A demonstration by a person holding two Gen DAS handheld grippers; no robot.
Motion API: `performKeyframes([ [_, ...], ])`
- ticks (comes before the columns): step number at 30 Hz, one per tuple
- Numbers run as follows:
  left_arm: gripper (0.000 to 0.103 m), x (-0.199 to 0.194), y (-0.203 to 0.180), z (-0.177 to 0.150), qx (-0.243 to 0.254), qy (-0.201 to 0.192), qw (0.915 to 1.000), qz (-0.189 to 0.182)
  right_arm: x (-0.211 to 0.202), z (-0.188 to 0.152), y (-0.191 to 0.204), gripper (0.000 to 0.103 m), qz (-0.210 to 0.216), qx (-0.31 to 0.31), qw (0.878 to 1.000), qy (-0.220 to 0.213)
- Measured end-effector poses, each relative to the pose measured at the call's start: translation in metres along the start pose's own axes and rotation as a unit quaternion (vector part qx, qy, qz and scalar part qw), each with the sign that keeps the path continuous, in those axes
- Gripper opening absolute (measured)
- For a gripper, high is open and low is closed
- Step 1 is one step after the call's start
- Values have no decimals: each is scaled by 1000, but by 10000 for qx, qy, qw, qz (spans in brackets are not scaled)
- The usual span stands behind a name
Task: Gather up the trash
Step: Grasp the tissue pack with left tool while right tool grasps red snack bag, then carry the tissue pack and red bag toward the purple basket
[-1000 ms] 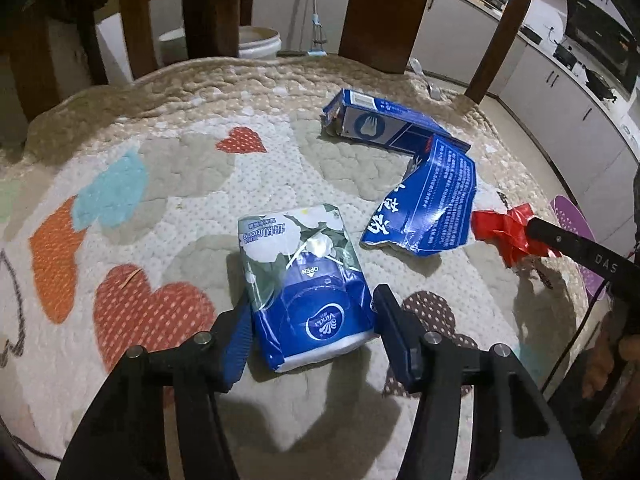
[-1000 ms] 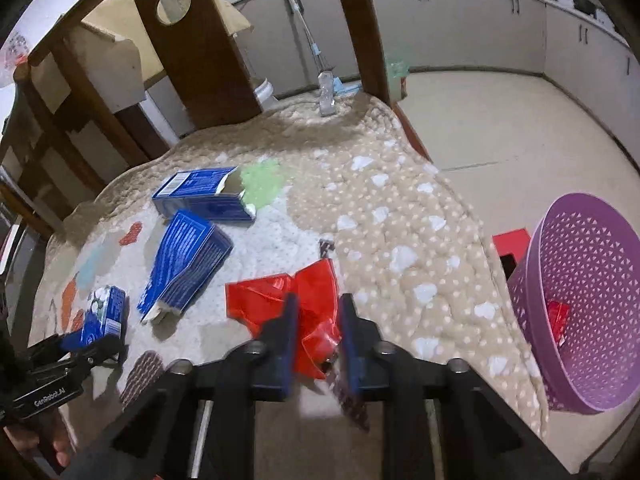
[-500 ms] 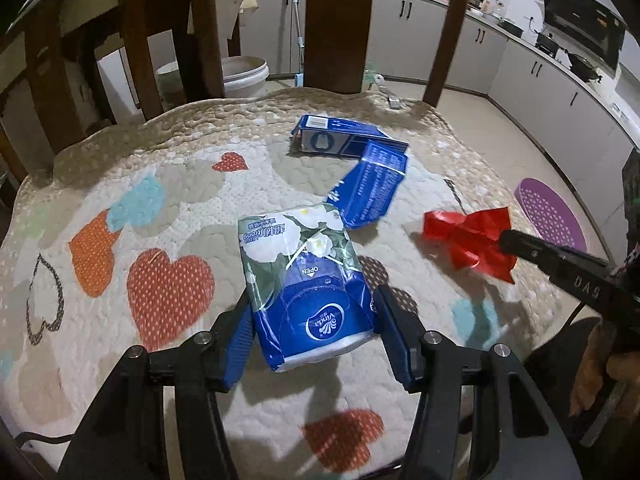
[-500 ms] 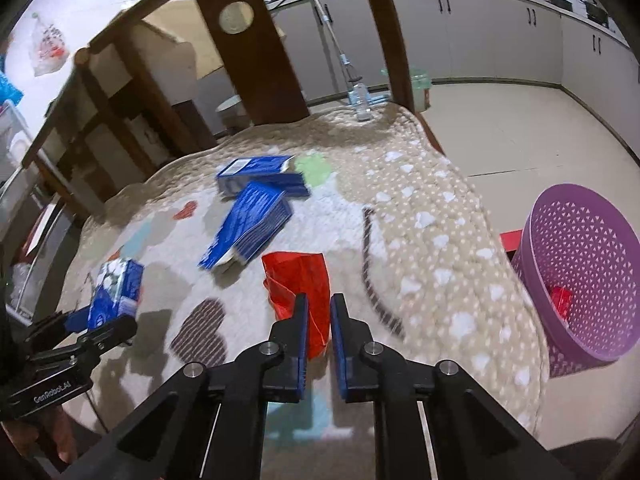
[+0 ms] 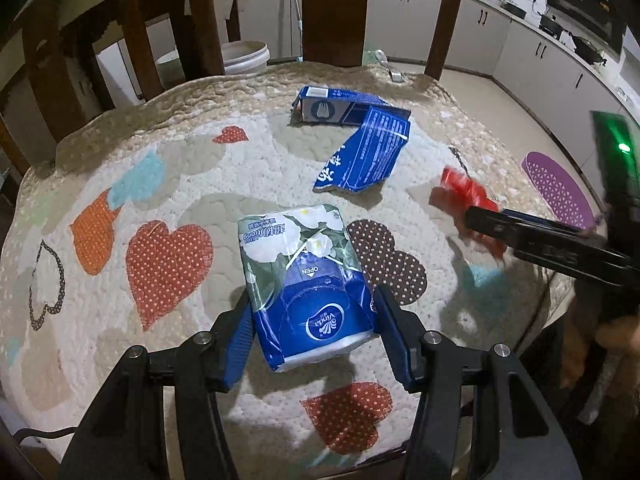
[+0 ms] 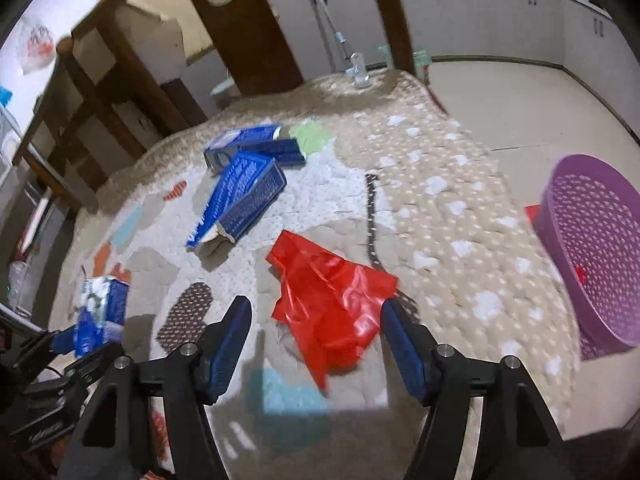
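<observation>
My left gripper (image 5: 312, 300) is shut on a blue and white tissue pack (image 5: 304, 268), its pads pressing both sides, just above the quilted table cover (image 5: 160, 160). The pack (image 6: 102, 304) also shows at the left of the right wrist view. My right gripper (image 6: 315, 306) is opening, and a crumpled red plastic wrapper (image 6: 328, 292) lies loose on the cover between its spread jaws. In the left wrist view that wrapper (image 5: 460, 190) sits at the tip of the right gripper (image 5: 480, 220). Two torn blue cartons (image 5: 348, 108) (image 5: 364, 156) lie further back.
A purple mesh basket (image 6: 592, 248) stands on the floor right of the table, with a small red scrap (image 6: 580, 274) inside. Wooden chair backs (image 5: 334, 8) ring the far side. A white bucket (image 5: 244, 56) stands on the floor behind them.
The right gripper's jaws have sprung apart and the red wrapper has dropped from their grip onto the cover. The left gripper has drawn back a little, still holding the tissue pack.
</observation>
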State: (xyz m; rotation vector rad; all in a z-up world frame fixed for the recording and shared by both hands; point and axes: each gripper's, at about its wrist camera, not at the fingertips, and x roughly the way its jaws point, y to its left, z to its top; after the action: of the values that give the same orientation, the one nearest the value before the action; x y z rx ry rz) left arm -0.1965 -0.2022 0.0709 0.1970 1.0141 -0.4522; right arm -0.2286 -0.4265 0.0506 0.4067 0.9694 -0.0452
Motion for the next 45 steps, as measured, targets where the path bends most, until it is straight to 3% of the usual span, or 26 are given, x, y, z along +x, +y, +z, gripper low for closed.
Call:
performKeyframes([
  [3,56,1,0,-1,21,39,10000,31,11,1,7,72,-193,-208,9996,28],
  [4,56,2,1,-1,16,46,10000,40,10,0,10,59,-224,-302,9993,13],
  [6,56,2,1,-1,6,69,10000,40,8,-1,14,42,-242,-459,9986,-20],
  [7,56,2,0,-1,12,76,10000,43,5,-1,15,25,-207,-483,9986,-56],
  [9,56,1,-2,-1,46,74,9999,55,-1,-1,15,16,-72,-434,9990,-107],
  [10,56,0,-4,-1,59,71,9999,60,-4,-1,15,2,3,-407,9991,-143],
  [23,56,-6,-37,17,520,6,9986,87,-49,3,4,2,296,-254,9968,-704],
  [45,56,-5,-146,72,1474,-331,9879,-342,-96,2,-117,2,-395,807,9855,-1439],
])
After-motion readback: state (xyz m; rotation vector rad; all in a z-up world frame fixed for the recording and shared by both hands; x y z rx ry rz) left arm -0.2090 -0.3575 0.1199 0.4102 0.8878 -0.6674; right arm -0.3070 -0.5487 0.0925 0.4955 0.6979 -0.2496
